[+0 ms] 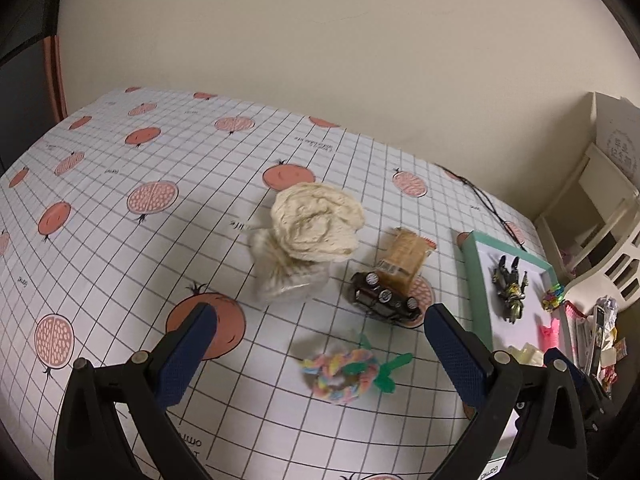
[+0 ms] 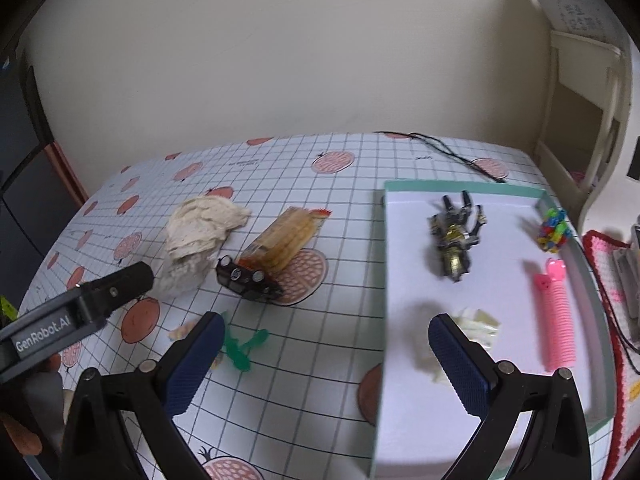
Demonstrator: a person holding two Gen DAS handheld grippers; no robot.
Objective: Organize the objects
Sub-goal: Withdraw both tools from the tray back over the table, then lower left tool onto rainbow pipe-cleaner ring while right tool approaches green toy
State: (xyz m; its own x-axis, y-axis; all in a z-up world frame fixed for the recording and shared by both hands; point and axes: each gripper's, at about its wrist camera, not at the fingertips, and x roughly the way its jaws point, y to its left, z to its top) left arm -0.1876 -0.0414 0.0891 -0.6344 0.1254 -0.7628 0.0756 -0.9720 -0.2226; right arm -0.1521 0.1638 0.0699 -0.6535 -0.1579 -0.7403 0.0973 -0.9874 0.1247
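Note:
My left gripper (image 1: 320,332) is open and empty, hovering above a pastel braided ring with green ends (image 1: 344,372). Beyond it lie a black toy car (image 1: 384,298), a wrapped biscuit pack (image 1: 404,260) and a cream yarn bundle (image 1: 316,224). My right gripper (image 2: 326,344) is open and empty, over the left edge of a green-rimmed white tray (image 2: 400,188). The tray holds a dark robot toy (image 2: 454,236), a pink spiral toy (image 2: 556,316), a multicoloured bead cluster (image 2: 554,228) and a pale crumpled item (image 2: 476,328). The left gripper's body (image 2: 80,312) shows at the left of the right wrist view.
The table wears a grid cloth with pomegranate prints (image 1: 152,196). A black cable (image 2: 448,150) runs along the back edge. A white shelf unit (image 2: 580,100) stands at the right. Clutter and a red-edged crochet mat (image 2: 604,272) lie right of the tray.

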